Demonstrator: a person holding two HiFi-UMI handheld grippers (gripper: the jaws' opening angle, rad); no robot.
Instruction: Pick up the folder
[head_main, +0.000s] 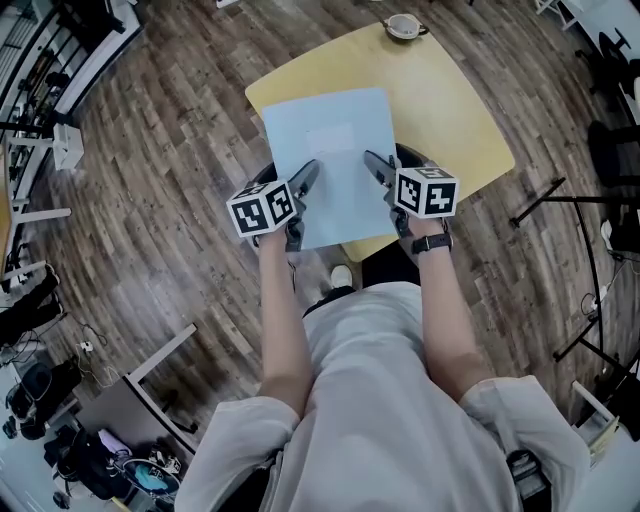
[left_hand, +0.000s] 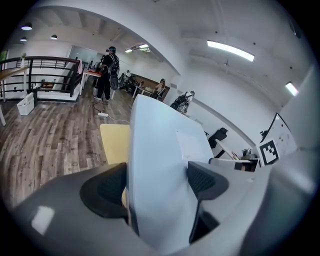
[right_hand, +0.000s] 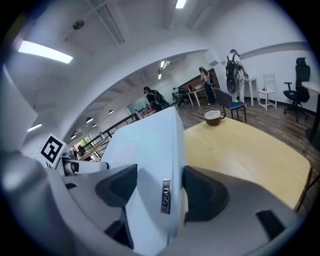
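- Your left gripper is clamped on the left edge of the folder.
- Your right gripper is clamped on its right edge.
- Your left forearm and right forearm reach forward, roughly parallel.

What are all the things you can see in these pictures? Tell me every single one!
folder: one, light blue, over the table, gripped near its close end on both sides
table: one, yellow top, in front of the person
cup: one, pale, on the table's far corner
floor: one, brown wood planks, all around the table
office chair: one, black, far off at the room's side
people: several, dark clothes, far back in the room
wristwatch: one, black, on the person's right wrist
left gripper: one, grey, fingers shut on the folder's left side
right gripper: one, grey, fingers shut on the folder's right side
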